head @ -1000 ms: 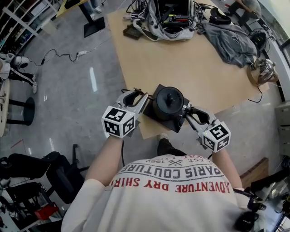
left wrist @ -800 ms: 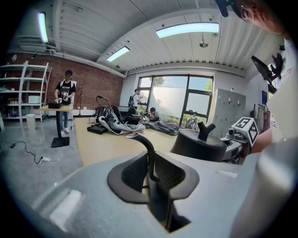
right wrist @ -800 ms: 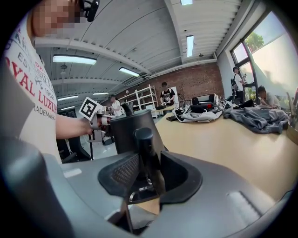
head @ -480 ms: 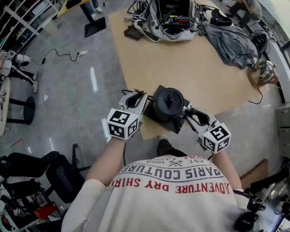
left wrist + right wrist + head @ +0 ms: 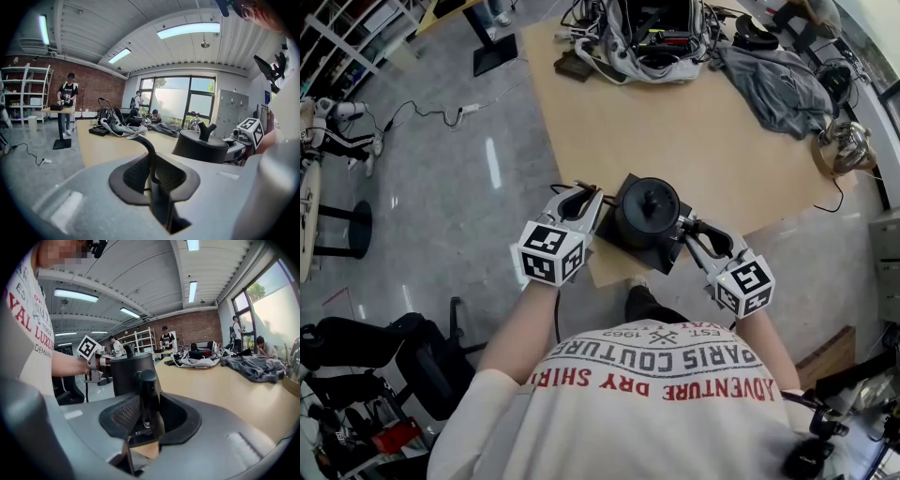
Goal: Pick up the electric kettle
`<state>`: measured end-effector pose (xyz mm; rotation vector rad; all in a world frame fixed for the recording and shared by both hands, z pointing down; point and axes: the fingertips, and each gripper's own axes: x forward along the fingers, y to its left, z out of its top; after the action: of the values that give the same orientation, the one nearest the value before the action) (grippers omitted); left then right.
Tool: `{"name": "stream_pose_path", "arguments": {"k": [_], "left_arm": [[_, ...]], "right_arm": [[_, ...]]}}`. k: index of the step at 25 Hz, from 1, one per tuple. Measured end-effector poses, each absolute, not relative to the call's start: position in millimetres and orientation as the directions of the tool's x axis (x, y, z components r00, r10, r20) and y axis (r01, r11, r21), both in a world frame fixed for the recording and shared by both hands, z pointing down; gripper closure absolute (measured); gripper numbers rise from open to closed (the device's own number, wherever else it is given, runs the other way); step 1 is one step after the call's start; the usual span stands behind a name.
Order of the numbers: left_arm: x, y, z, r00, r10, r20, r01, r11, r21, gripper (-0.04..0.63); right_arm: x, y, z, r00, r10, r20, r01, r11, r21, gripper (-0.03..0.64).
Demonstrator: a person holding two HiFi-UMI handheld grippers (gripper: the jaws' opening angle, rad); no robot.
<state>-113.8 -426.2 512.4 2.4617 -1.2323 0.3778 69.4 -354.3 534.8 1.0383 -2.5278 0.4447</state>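
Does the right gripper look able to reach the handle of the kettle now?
Probably yes. The handle of the kettle stands between the open fingers of the right gripper, and nothing else sits in that gap, so closing should catch it.

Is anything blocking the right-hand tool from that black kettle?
Nothing visible does. The right tool, its jaws just closing slightly, stands open around the upright handle of the round black electric kettle.
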Motion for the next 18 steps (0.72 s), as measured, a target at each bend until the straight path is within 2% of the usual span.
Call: {"name": "stream_pose_path", "arguments": {"k": [18], "left_arm": [[-110,-436,485,0.600,-0.721,0.346,-0.799,-0.557,0.225,0.557]], "right_arm": [[75,-375,517,-0.627,-0.666,0.404,-0.751,0.655,-0.086,0.520]]}}
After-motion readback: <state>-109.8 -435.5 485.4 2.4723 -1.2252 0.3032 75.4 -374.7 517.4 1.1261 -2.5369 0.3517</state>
